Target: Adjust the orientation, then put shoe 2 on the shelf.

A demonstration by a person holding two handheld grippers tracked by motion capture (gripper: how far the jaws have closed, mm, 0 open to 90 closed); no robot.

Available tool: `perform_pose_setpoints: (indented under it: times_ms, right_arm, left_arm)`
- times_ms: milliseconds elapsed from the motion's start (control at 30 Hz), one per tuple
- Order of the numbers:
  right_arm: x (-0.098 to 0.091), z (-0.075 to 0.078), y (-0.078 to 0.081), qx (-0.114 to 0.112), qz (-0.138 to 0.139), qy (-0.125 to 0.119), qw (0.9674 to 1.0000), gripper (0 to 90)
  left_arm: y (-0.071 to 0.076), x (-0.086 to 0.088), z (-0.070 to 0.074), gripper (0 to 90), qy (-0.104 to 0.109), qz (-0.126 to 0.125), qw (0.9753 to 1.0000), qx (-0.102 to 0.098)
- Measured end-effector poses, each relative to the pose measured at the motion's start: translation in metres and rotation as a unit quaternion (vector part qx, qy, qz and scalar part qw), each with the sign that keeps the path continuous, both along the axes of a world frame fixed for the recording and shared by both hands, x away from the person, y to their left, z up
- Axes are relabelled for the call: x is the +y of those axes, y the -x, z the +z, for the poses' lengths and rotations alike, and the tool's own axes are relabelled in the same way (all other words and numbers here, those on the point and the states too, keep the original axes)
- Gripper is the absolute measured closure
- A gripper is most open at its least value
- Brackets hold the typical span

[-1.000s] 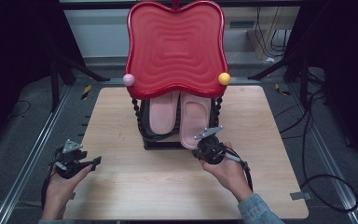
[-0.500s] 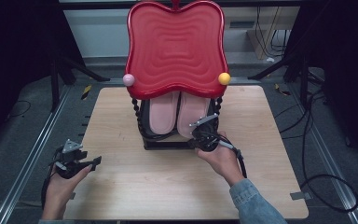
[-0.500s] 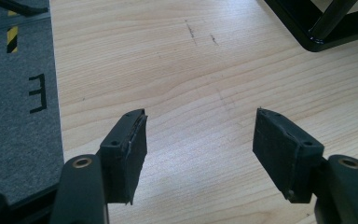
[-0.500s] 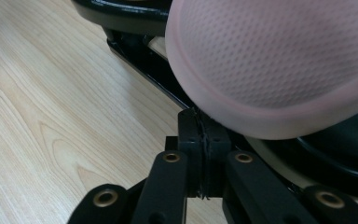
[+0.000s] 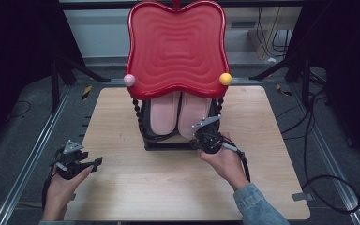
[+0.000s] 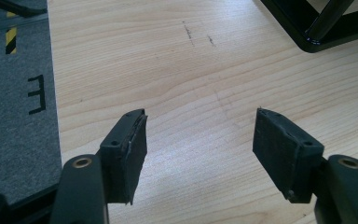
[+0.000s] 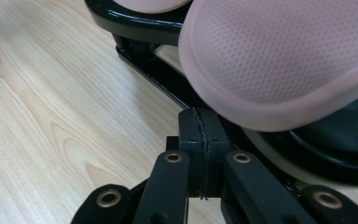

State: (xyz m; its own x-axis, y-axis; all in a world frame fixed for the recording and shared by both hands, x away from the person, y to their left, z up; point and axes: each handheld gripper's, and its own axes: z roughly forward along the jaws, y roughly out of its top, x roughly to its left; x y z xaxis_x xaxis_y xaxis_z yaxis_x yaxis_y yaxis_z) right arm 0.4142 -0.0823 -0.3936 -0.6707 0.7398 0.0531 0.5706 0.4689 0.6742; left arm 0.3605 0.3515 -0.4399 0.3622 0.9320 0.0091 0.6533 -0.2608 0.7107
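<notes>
The table [image 5: 122,197] has a pale wood top with a clear grain and a matt, smooth finish; some thin dark scratches mark it. The tray [image 5: 177,47] looks like glossy red plastic with wavy ridges on its surface. The two balls, pink [image 5: 129,80] and yellow [image 5: 225,78], are smooth. The stand [image 7: 135,28] under the tray is black and shiny, like lacquered metal. The slippers [image 7: 284,60] are pink, with a fine mesh cloth full of small holes and a smooth, matt rim. The right gripper [image 7: 203,135] has black matt pads, rough at the edges, with brass-coloured rivets. The floor [image 6: 14,140] is grey rough carpet. The sleeve [image 5: 258,206] is blue denim.
</notes>
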Motion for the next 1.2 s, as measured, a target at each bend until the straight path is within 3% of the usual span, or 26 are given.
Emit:
perform_pose_setpoints:
  times_ms: [333, 533, 767, 1133, 1200]
  right_arm:
    - [-0.001, 0.005, -0.016, 0.001, -0.012, -0.008, 0.9999, 90.0]
    - [0.001, 0.002, -0.009, -0.009, 0.004, -0.017, 0.9998, 85.8]
    - [-0.003, -0.014, 0.011, -0.004, 0.022, -0.034, 0.9992, 57.6]
    - [-0.029, -0.034, 0.042, -0.06, 0.007, -0.031, 0.9977, 15.0]
    - [-0.038, -0.037, 0.043, -0.066, -0.003, -0.028, 0.9974, 11.8]
  left_arm:
    - [0.0, 0.001, 0.0, 34.8, 0.0, 0.001, 1.0, 0.0]
    - [-0.001, 0.0, -0.001, 33.7, 0.003, 0.004, 1.0, 0.0]
    - [-0.001, -0.001, -0.003, 31.5, 0.002, 0.004, 1.0, 0.004]
    - [-0.003, -0.007, -0.007, 28.5, -0.007, -0.003, 0.9999, 0.009]
    - [-0.005, -0.011, -0.009, 26.0, -0.009, -0.009, 0.9999, 0.01]
